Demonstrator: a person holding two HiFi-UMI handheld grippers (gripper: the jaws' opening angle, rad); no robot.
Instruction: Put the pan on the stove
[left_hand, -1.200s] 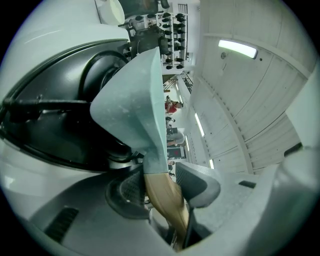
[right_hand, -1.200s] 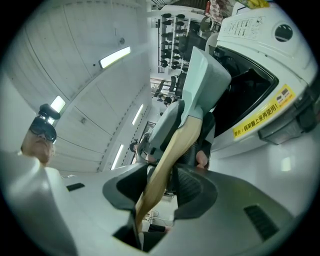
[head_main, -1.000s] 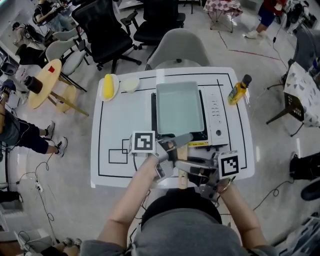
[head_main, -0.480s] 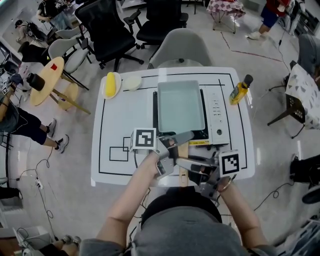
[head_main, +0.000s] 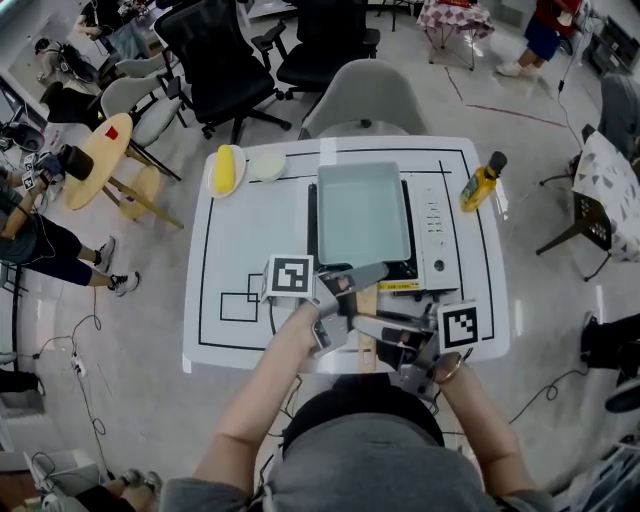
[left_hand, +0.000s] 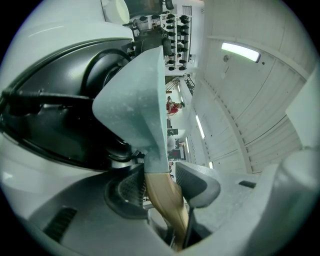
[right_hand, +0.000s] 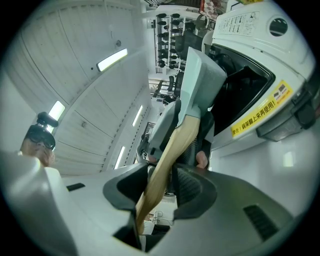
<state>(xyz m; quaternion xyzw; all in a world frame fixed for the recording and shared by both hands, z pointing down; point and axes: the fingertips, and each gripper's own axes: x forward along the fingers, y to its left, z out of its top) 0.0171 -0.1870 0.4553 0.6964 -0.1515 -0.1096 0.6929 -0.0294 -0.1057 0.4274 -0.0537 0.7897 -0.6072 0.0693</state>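
My left tongs (head_main: 362, 280) and right tongs (head_main: 368, 325) both pinch the handle (head_main: 367, 350) — pads pressed on the wood from either side, the left nearer the pan (head_main: 362, 212). The pan lies on the stove (head_main: 432, 225) at the table's (head_main: 240, 240) middle — handle pointing toward me.

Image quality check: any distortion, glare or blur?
Head view: fisheye bows the table edges; even light, sharp. Left gripper view: black vignette corners, wooden handle up close is soft. Right gripper view: same vignette, ceiling light strips blown out.
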